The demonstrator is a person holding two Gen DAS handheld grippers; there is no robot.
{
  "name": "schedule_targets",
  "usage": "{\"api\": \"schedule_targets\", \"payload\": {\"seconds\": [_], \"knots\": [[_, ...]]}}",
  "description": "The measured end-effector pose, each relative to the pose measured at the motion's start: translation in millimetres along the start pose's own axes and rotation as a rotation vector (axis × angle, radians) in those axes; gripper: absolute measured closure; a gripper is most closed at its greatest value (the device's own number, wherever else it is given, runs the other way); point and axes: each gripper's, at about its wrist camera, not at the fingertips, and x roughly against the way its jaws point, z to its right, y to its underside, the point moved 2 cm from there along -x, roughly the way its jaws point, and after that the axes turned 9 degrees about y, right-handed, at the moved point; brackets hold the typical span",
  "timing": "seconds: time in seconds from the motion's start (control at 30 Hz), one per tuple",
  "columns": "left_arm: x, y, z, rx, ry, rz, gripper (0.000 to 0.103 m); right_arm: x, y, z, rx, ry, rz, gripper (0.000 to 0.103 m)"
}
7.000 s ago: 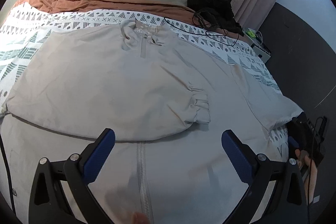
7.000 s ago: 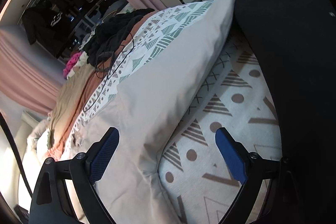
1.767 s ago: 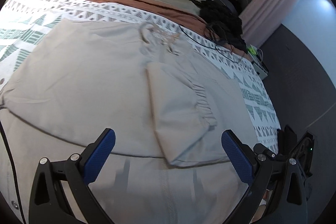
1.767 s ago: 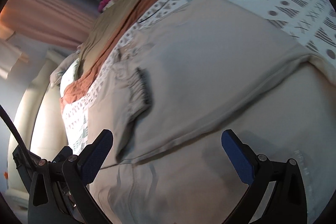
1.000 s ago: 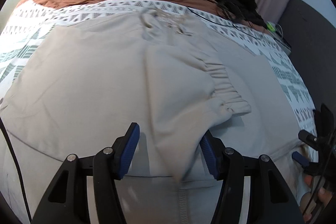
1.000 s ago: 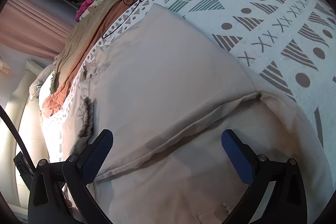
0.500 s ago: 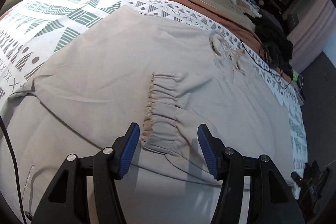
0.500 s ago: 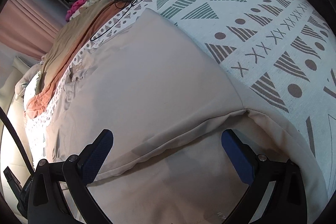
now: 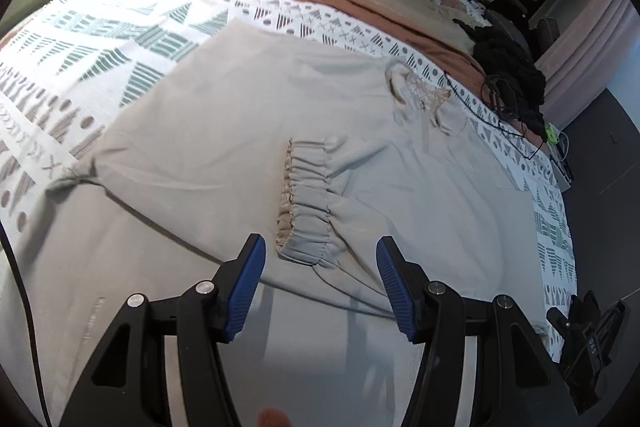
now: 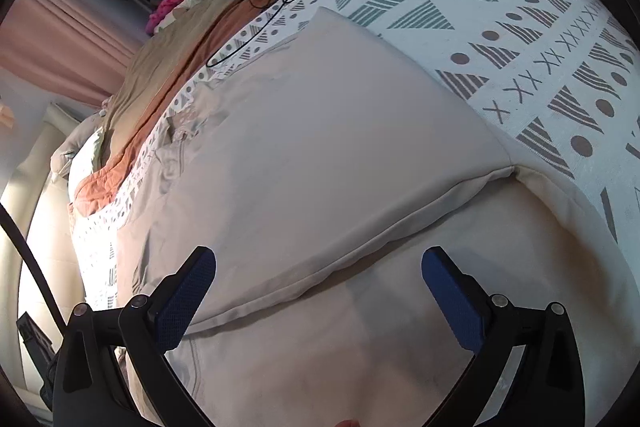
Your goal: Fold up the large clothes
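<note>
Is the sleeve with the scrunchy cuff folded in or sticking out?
Folded in: the sleeve lies across the garment's chest, cuff resting on it.

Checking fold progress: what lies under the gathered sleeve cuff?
The gathered sleeve cuff rests on the beige garment's body, which lies on the patterned bedspread. Whatever is beneath the garment there is covered.

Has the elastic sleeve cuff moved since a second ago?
Yes. The elastic cuff pointed right of the collar zipper a second ago; now it lies flipped to the zipper's left, free in front of the open left hand-held gripper.
</note>
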Motion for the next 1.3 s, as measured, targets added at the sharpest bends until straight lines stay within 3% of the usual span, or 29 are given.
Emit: {"api": "schedule_targets", "payload": {"seconds": [0.07,0.1,0.13,0.37,0.7,0.8,0.93,1.17,1.3], "knots": [[16.2,0.5,-1.9,-0.017,-0.001,0.032,0.033,4.1,2.8,-2.3,-0.002,-0.014,0.001,0.0],[24.4,1.1,-3.8,-0.02,0.0,0.047,0.013,6.2,3.9,-3.2,-0.003,-0.021,0.002,0.0],[33.2,1.5,-6.1,-0.017,0.011,0.065,0.0,8.7,4.6,-4.3,-0.002,-0.027,0.003,0.0],[86.4,6.9,-17.3,-0.034,0.02,0.189,0.0,34.2,15.0,-11.6,0.02,-0.053,0.042,0.0],[120.0,42.7,-34.2,-0.086,0.04,0.213,0.0,62.7,42.8,5.1,0.049,-0.047,0.072,0.0],[136.4,56.6,-37.9,-0.115,0.011,0.214,0.0,74.2,55.8,14.1,0.057,-0.031,0.074,0.0],[169.9,78.3,-41.6,-0.159,0.02,0.274,0.0,95.2,76.8,25.2,0.073,-0.037,0.084,0.0],[203.0,115.5,-63.1,-0.176,-0.022,0.215,0.0,138.5,107.7,49.5,0.074,-0.094,0.094,0.0],[217.7,135.0,-85.9,-0.139,-0.02,0.169,0.0,169.1,120.6,73.0,0.074,-0.139,0.123,0.0]]}}
